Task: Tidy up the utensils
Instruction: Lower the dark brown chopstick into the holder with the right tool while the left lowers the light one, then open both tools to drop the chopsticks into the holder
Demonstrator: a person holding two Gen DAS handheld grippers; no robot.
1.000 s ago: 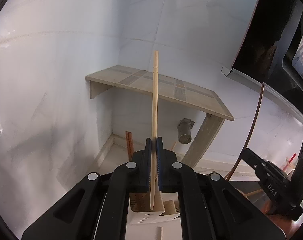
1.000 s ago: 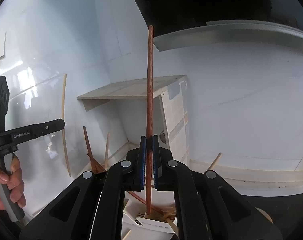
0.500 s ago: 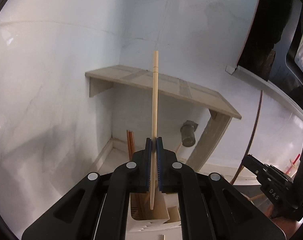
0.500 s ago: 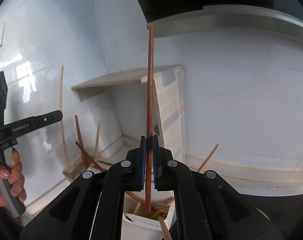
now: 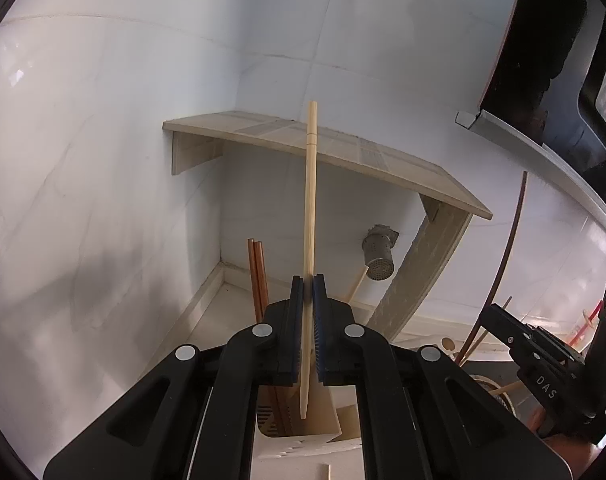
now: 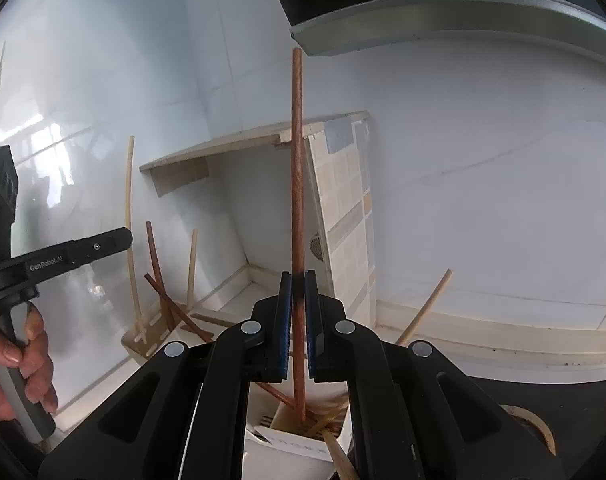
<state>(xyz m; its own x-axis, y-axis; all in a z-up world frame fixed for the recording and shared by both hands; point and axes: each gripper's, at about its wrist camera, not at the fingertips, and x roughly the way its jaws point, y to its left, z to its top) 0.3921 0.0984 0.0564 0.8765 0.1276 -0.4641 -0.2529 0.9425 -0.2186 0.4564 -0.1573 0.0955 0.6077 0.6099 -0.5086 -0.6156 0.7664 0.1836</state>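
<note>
My left gripper point(image 5: 307, 292) is shut on a pale wooden chopstick point(image 5: 309, 220) that stands upright, its thin tip hanging just above a white utensil holder point(image 5: 303, 436). Two reddish chopsticks point(image 5: 258, 276) stand in that holder's back part. My right gripper point(image 6: 297, 288) is shut on a dark red-brown chopstick point(image 6: 297, 168), also upright, with its lower end over the opening of the white holder point(image 6: 287, 446), where several sticks lie crossed. The left gripper point(image 6: 75, 256) and the hand on its grip show at the left of the right wrist view.
A tiled shelf point(image 5: 343, 152) juts from the white wall corner, with a metal drain strainer point(image 5: 379, 256) under it. The right gripper point(image 5: 543, 364) shows at the right edge of the left wrist view. A dark range hood point(image 6: 443, 4) hangs above. A loose pale stick point(image 6: 423, 308) leans at the wall base.
The left gripper has sunk a little, bringing the pale chopstick's tip closer to the holder. The right wrist view has shifted slightly, and the holder's opening now lies under the dark chopstick.
</note>
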